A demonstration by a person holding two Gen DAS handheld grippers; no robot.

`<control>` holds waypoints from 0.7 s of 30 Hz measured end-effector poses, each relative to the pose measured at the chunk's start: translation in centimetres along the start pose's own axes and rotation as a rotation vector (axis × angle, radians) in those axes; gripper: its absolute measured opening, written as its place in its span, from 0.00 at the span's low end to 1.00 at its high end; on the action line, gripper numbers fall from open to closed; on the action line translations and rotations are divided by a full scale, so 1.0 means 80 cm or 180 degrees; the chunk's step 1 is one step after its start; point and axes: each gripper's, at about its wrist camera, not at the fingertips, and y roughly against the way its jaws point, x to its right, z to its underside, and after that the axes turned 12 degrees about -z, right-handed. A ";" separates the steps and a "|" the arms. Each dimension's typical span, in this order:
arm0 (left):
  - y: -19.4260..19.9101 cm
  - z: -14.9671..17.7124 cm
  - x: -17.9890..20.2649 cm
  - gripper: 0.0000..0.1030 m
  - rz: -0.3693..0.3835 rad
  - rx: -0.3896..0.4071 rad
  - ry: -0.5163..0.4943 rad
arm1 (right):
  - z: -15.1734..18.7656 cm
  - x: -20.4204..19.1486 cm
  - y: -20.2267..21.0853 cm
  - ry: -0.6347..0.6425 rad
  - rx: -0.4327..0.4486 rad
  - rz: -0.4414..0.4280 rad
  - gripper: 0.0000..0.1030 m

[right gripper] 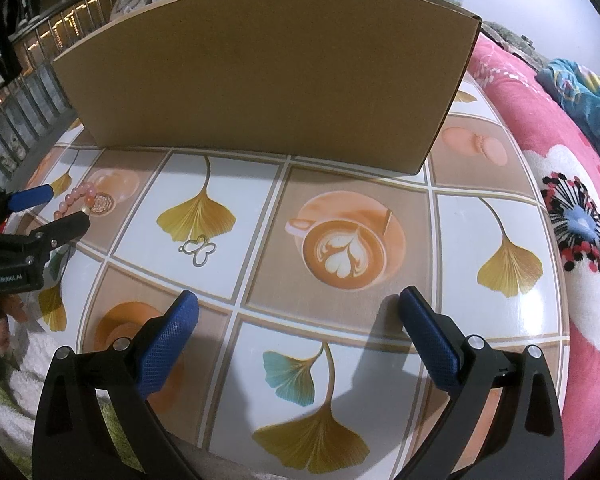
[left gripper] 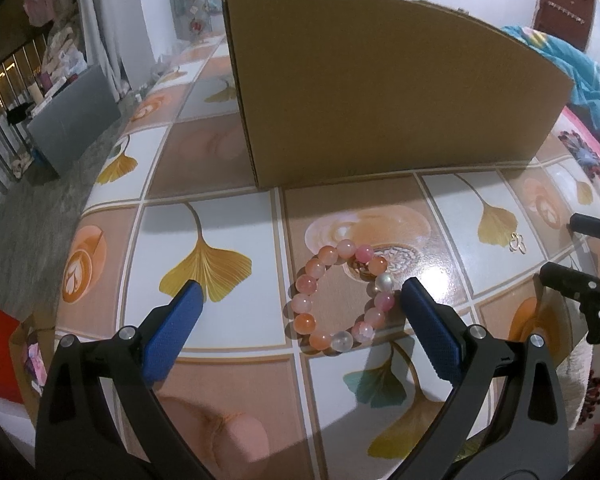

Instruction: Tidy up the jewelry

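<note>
Cardboard box (left gripper: 380,92) stood on the table (right gripper: 512,320); its inside was hidden. My left gripper (left gripper: 300,300) gaped wide around the bead bracelet (left gripper: 340,296), gripping nothing. My right gripper (right gripper: 300,308) hung wide open, empty, near the butterfly charm (right gripper: 198,249).

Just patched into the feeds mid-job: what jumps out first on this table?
The tall cardboard box dominates the far side of the patterned table. In front of it, a pink and orange bead bracelet lies flat between the fingers of the open left gripper. A small silver butterfly piece lies alone on a white tile, ahead and left of the open right gripper.
</note>
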 end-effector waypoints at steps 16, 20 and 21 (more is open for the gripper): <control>0.061 0.014 -0.010 0.92 0.0931 0.0512 -0.0214 | 0.010 -0.009 0.001 0.0053 0.0243 -0.0013 0.94; 0.063 0.013 0.007 0.84 0.0856 0.0524 -0.0431 | 0.010 -0.016 0.000 0.0070 0.0257 -0.0029 0.94; 0.062 0.014 0.011 0.75 0.0836 0.0503 -0.0487 | 0.011 -0.016 0.001 0.0066 0.0266 -0.0036 0.94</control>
